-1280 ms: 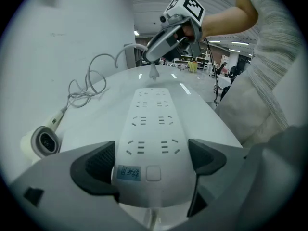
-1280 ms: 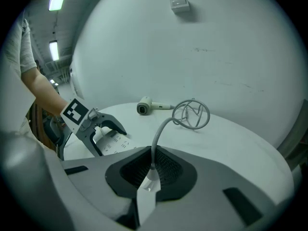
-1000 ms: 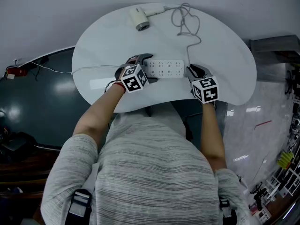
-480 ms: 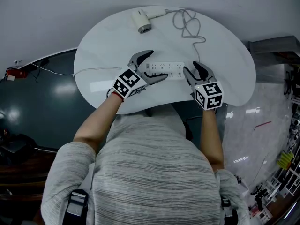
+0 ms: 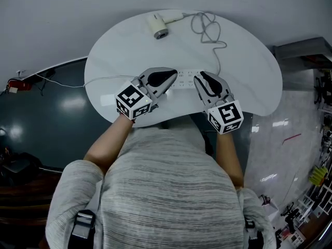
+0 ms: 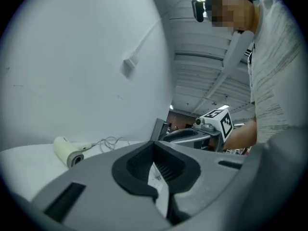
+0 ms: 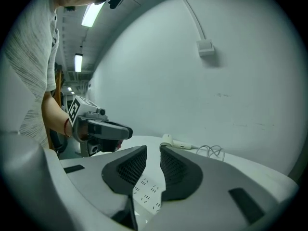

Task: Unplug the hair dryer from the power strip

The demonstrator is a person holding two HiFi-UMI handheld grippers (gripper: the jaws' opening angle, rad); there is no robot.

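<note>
While the power strip (image 5: 187, 80) lies crosswise, left tongs (image 5: 171, 77) press together; parted, empty right tongs (image 5: 201, 78) were just closing

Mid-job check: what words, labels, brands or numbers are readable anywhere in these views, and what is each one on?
No words, brands or numbers are readable in any view.
Left-hand cube: black-and-white square pattern only, no lettering.
Right-hand cube: the same kind of pattern, no lettering.
Power strip: socket slots only; any print is too small to read.
Hair dryer: no print visible.
</note>
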